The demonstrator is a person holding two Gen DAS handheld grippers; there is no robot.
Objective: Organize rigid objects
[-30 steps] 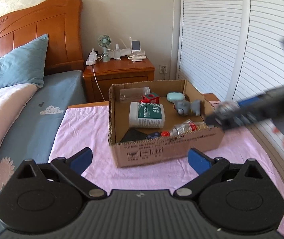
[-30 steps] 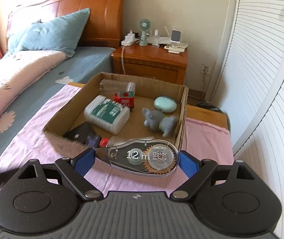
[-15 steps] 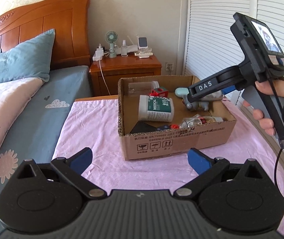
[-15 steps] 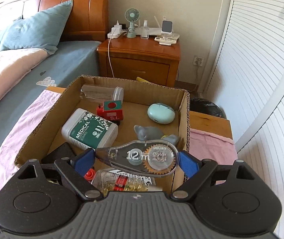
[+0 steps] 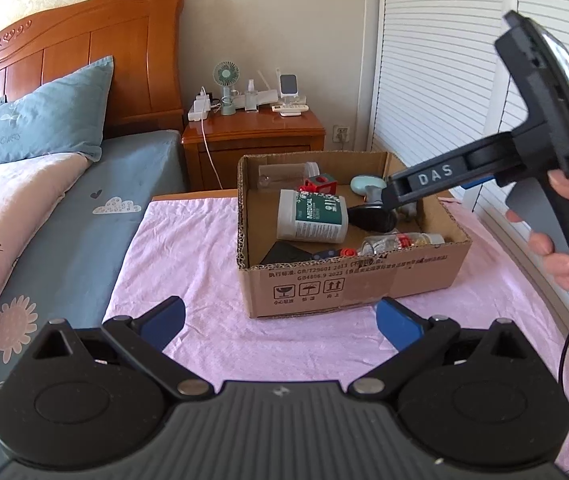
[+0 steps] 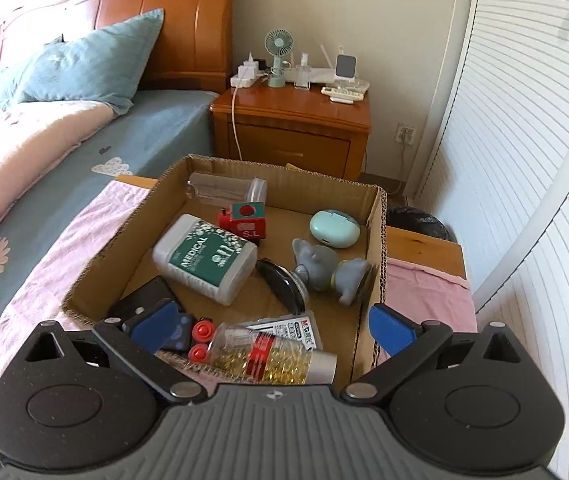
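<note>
**Right gripper opening above the box, tape dispenser lying inside**

The right gripper [image 6: 270,322] hangs over the near part of the cardboard box [image 6: 380,240], its jaws opening and now spread wide, with nothing pressed between the blue pads [image 6: 388,326]. The correction-tape dispenser [image 6: 282,286] lies on the box floor, apparently on edge between the white MEDICAL bottle [image 6: 204,258] and the grey elephant toy [image 6: 328,268]; its dark, blurred outline makes its exact pose hard to read. A bottle of yellow capsules [image 6: 272,354] lies along the near wall, beside two red caps [image 6: 200,340].

The left gripper [image 5: 280,320] is also spread wide and empty, above the pink cloth [image 5: 188,248] in front of the box.

Bare floor shows in the middle and at the right rear corner near the mint case [image 6: 334,228]. A clear cup [image 6: 224,188] and a red toy train [image 6: 244,220] crowd the far wall. The pink cloth is bare to the box's left and in front of it.
</note>
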